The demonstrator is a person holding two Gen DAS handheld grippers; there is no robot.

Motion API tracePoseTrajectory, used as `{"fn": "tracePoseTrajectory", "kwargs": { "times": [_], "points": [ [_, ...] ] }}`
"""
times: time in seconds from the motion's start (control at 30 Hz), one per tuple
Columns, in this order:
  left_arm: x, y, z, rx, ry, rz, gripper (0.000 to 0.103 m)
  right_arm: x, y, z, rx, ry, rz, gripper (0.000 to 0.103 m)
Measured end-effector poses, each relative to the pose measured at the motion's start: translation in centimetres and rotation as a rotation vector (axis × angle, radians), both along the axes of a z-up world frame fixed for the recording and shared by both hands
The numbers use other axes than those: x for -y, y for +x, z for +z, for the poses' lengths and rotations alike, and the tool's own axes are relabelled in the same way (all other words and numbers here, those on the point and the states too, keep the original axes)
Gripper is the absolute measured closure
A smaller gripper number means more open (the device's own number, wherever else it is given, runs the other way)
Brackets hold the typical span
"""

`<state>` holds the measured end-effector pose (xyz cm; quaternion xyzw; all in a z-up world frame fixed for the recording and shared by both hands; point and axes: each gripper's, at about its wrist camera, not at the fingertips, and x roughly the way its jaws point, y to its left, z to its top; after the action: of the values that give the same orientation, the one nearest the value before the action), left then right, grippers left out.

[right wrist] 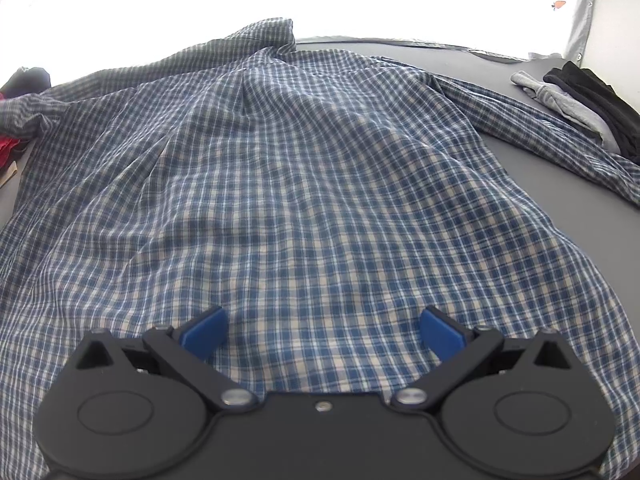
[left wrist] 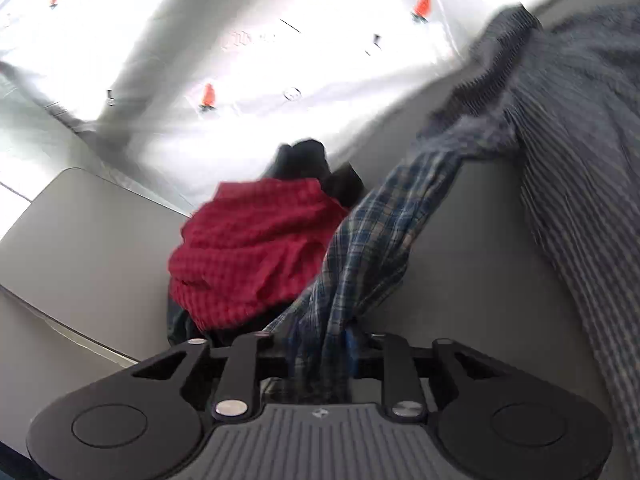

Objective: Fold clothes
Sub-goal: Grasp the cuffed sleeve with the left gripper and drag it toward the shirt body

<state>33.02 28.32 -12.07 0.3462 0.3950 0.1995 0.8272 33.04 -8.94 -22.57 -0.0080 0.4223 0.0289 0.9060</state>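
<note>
A blue plaid shirt (right wrist: 300,180) lies spread out, back up, on the grey table (right wrist: 540,168). My right gripper (right wrist: 322,332) hovers over its near hem, open, with the blue pads (right wrist: 204,332) wide apart and nothing between them. In the left wrist view one sleeve (left wrist: 368,240) of the same shirt runs taut from the shirt body (left wrist: 580,160) down into my left gripper (left wrist: 320,354). The cloth is bunched between the jaws, which are shut on it. The view is blurred and tilted.
A red checked garment (left wrist: 256,248) is heaped just beyond the left gripper, with dark clothes (left wrist: 304,160) behind it. Folded grey (right wrist: 560,100) and black (right wrist: 596,96) clothes sit at the table's far right. A second grey tabletop (left wrist: 80,232) stands to the left.
</note>
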Motion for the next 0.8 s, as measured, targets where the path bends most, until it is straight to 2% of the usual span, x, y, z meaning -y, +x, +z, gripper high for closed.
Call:
{"fn": "tracePoseTrajectory", "kwargs": {
  "times": [0.03, 0.1, 0.13, 0.2, 0.23, 0.3, 0.43, 0.47, 0.5, 0.57, 0.63, 0.73, 0.8],
  "points": [
    [-0.1, -0.5, -1.6, -0.062, 0.009, -0.007, 0.059, 0.0, 0.0, 0.0, 0.001, 0.000, -0.003, 0.000],
    [-0.4, -1.8, -4.3, -0.170, -0.038, -0.011, 0.052, 0.0, 0.0, 0.0, 0.002, -0.001, -0.005, 0.000],
    [-0.8, -2.5, -5.2, -0.210, -0.103, 0.010, 0.051, -0.1, -0.1, 0.0, 0.003, -0.001, -0.006, 0.000],
    [-1.6, -3.6, -5.6, -0.217, -0.246, 0.062, 0.044, -0.1, -0.2, -0.1, 0.010, -0.001, -0.011, 0.000],
    [-2.2, -4.2, -5.4, -0.195, -0.318, 0.100, 0.040, -0.1, -0.2, -0.1, 0.012, -0.001, -0.014, 0.000],
    [-3.9, -5.1, -4.8, -0.101, -0.459, 0.187, 0.021, -0.1, -0.3, -0.1, 0.015, -0.002, -0.021, 0.000],
    [-8.0, -6.7, -3.2, 0.151, -0.734, 0.394, 0.016, -0.2, -0.4, -0.1, 0.017, -0.003, -0.036, 0.000],
    [-9.1, -6.8, -3.2, 0.204, -0.774, 0.445, 0.013, -0.2, -0.4, -0.1, 0.017, -0.003, -0.040, 0.000],
    [-10.0, -6.8, -3.3, 0.240, -0.787, 0.491, 0.011, -0.3, -0.4, -0.1, 0.017, -0.004, -0.044, 0.000],
    [-11.1, -6.0, -3.5, 0.249, -0.741, 0.501, 0.011, -0.4, -0.5, -0.1, 0.019, -0.006, -0.051, 0.000],
    [-11.0, -4.9, -3.5, 0.195, -0.637, 0.383, 0.011, -0.4, -0.5, -0.1, 0.019, -0.007, -0.055, 0.000],
    [-10.0, -2.9, -4.9, 0.057, -0.513, 0.208, 0.008, -0.4, -0.5, -0.1, 0.016, -0.007, -0.055, 0.000],
    [-9.0, -1.9, -6.1, 0.016, -0.456, 0.129, 0.008, -0.4, -0.5, -0.1, 0.015, -0.007, -0.058, 0.000]
  ]
}}
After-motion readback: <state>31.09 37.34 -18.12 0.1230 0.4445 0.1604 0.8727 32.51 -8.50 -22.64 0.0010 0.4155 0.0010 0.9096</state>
